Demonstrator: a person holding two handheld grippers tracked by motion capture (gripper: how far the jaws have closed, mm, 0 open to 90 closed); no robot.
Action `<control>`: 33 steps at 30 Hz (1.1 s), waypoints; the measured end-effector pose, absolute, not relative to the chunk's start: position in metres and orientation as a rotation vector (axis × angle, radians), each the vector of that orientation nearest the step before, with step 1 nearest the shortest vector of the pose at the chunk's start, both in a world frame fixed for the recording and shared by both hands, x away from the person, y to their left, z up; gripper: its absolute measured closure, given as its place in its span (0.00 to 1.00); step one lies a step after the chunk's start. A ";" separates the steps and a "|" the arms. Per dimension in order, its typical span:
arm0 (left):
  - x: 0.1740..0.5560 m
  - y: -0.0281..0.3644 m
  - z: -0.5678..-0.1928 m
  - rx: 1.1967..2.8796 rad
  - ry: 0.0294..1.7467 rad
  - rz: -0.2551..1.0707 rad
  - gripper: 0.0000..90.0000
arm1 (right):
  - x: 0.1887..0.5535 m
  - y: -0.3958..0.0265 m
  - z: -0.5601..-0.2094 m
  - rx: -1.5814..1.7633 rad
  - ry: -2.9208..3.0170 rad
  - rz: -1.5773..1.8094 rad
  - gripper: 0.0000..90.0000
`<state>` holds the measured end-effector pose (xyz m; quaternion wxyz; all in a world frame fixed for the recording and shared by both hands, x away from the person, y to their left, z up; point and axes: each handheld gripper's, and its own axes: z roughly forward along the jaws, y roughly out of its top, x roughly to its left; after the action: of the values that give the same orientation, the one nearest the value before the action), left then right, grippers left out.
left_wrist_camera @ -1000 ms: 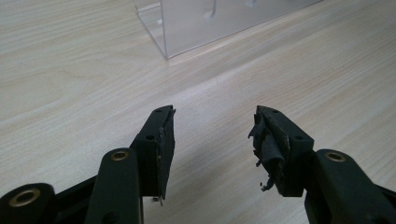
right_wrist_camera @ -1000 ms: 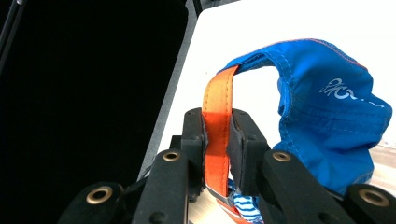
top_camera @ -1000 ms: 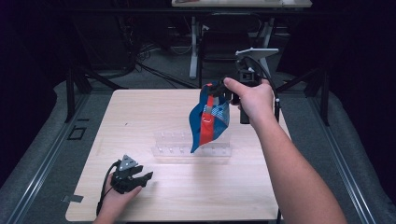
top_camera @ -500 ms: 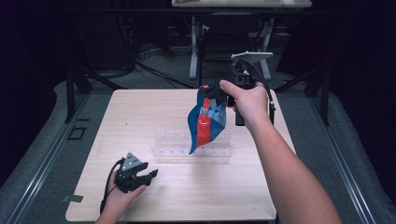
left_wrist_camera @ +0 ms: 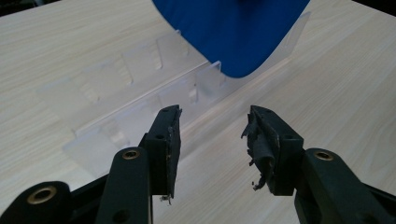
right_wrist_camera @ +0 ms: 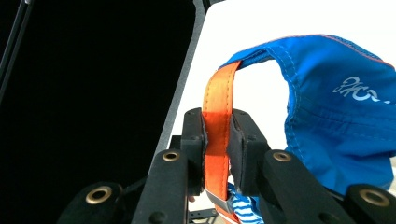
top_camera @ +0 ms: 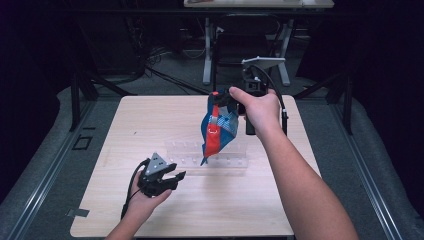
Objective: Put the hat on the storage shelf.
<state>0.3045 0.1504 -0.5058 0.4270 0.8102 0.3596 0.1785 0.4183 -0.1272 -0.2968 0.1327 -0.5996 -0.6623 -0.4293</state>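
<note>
Lifted and moved nearer the clear rack (top_camera: 212,159), the left hand-held gripper (top_camera: 176,176) has just been closing on nothing, jaws apart, while the blue bag (top_camera: 218,131) is hung above the counter (top_camera: 150,120) by its orange strap (right_wrist_camera: 217,135), clamped in the right hand-held gripper (right_wrist_camera: 217,154), so a grab of the bag's bottom is likely called for next.

From the high view I am seeing the blue bag (top_camera: 218,131) hanging in front of the clear rack (top_camera: 226,161), covering part of its middle, and my right hand (top_camera: 261,109) is hiding most of the right tongs (top_camera: 218,96). In the left gripper view the top edge is cutting the bag (left_wrist_camera: 233,32) off, and the rack's (left_wrist_camera: 140,88) slots are looking faint. In the right gripper view the orange strap (right_wrist_camera: 216,135) is disappearing between the pads (right_wrist_camera: 239,154), and the bag (right_wrist_camera: 345,116) is running off the right edge.
</note>
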 end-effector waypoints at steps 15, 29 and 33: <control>0.311 0.127 -0.501 2.034 0.864 0.464 0.64 | 0.420 -0.117 -0.307 -1.724 -1.935 -1.218 0.86; 0.312 0.127 -0.499 2.034 0.869 0.464 0.64 | 0.422 -0.120 -0.323 -1.752 -1.939 -1.173 0.85; 0.312 0.128 -0.500 2.028 0.873 0.472 0.64 | 0.423 -0.119 -0.329 -1.756 -1.946 -1.148 0.85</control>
<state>0.3115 0.1284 -0.5004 0.4276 0.8119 0.3497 0.1889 0.4229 -0.1194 -0.3286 0.1395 -0.6077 -0.6734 -0.3973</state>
